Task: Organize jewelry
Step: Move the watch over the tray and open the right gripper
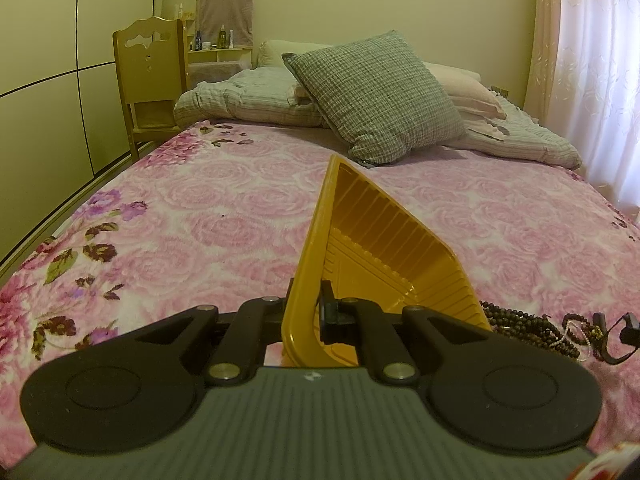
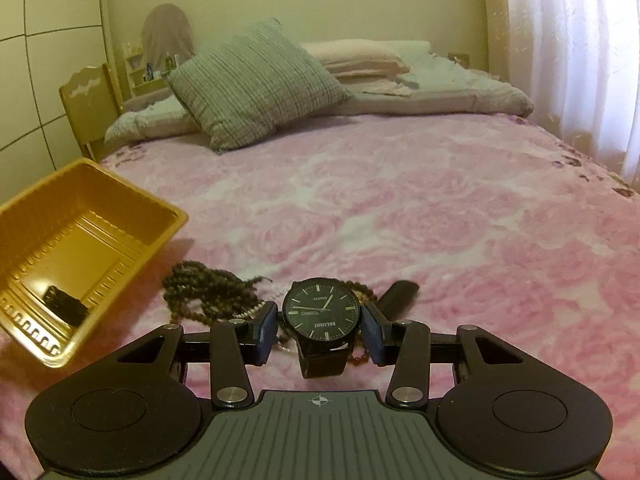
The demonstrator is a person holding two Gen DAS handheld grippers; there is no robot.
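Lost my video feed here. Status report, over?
Left gripper shut on yellow tray rim, tray tilted. Right gripper shut on black watch. Bead strands piled on bedspread beside tray.

Pink floral bed (image 1: pixel 248 216), wooden chair (image 1: pixel 150 76), curtained window (image 1: pixel 600 80)

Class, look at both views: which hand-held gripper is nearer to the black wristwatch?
Right. The right hand-held gripper grips the wristwatch by its case; the left hand-held gripper is off beside it, clamped on the yellow tray.

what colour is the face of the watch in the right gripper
Black, with pale hour markers and hands; the watch shows best in the right wrist view.
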